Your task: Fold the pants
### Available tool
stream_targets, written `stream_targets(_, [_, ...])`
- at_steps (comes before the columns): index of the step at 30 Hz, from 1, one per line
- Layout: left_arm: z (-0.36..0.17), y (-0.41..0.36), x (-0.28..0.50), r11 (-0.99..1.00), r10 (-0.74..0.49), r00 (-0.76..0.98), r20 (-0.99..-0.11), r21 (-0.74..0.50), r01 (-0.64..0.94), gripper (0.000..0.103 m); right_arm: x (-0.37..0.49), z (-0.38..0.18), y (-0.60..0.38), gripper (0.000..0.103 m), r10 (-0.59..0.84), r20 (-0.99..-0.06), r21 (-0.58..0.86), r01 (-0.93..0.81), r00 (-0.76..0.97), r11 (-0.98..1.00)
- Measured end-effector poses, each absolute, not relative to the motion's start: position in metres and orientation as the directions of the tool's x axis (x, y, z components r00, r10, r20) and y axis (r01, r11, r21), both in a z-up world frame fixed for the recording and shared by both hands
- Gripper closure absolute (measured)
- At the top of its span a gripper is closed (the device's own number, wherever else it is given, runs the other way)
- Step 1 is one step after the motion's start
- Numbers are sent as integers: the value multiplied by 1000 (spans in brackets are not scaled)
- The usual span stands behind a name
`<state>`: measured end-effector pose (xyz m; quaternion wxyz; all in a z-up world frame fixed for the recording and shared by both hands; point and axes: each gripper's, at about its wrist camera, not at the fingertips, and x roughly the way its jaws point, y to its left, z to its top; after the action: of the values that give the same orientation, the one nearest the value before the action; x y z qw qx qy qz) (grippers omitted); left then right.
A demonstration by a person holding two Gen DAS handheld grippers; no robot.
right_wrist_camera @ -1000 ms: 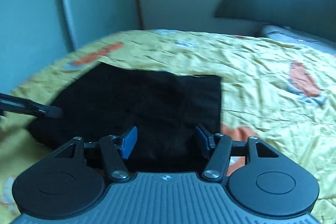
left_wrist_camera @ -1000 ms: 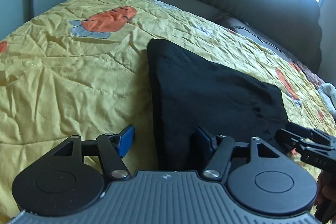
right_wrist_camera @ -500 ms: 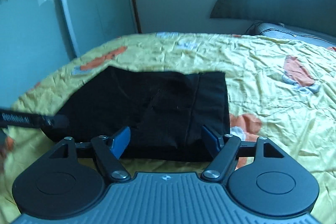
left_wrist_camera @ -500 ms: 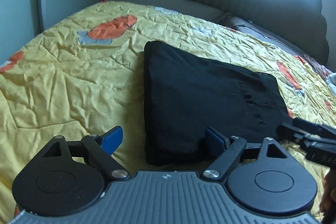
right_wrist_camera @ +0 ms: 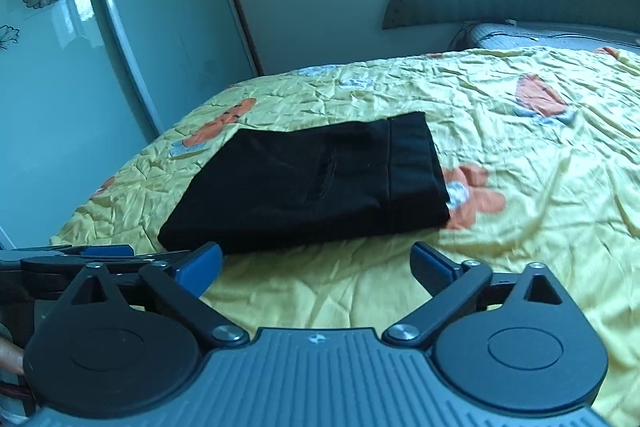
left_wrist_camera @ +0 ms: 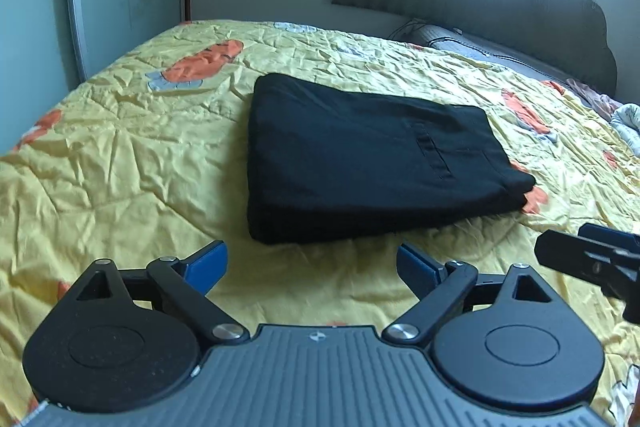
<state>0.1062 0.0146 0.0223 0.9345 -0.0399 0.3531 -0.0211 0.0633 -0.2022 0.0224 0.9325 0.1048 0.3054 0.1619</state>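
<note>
The black pants [left_wrist_camera: 360, 159] lie folded into a flat rectangle on the yellow bedspread [left_wrist_camera: 120, 167]; they also show in the right wrist view [right_wrist_camera: 312, 187]. My left gripper [left_wrist_camera: 312, 263] is open and empty, held just short of the pants' near edge. My right gripper [right_wrist_camera: 316, 263] is open and empty, also just short of the pants. The right gripper's tip shows at the right edge of the left wrist view [left_wrist_camera: 592, 259]. The left gripper shows at the left edge of the right wrist view [right_wrist_camera: 80, 255].
A dark padded headboard [left_wrist_camera: 500, 7] stands at the far end of the bed. A glass wardrobe door with flower decals [right_wrist_camera: 60, 47] runs along the left side. Some crumpled cloth [left_wrist_camera: 628, 123] lies at the far right of the bed.
Both grippers have pulled back from the pants and opened wider. The folded pants now lie wholly in front of the fingers, untouched.
</note>
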Motion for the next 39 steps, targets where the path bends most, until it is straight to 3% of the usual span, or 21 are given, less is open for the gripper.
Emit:
stream_targets(8, [10,17,93,995,-49,747,-663,-96,-20,9,48,10,-196,0,359,-562,286,-232,745,930])
stream_targets(18, [-15,22,90,994,17,775,-632,-71,-80,7,52,-21,-177,0,247,-616,140,-205,748,969])
stream_targets(24, [-20,12,89,999,41,783,-620,-2,-54,3,56,-32,-178,0,257,-622,165,-196,740,967])
stream_targets(39, [-23,10,90,998,61,780,-623,20,-63,0,57,-39,-188,0,215,-616,123,-176,758,977])
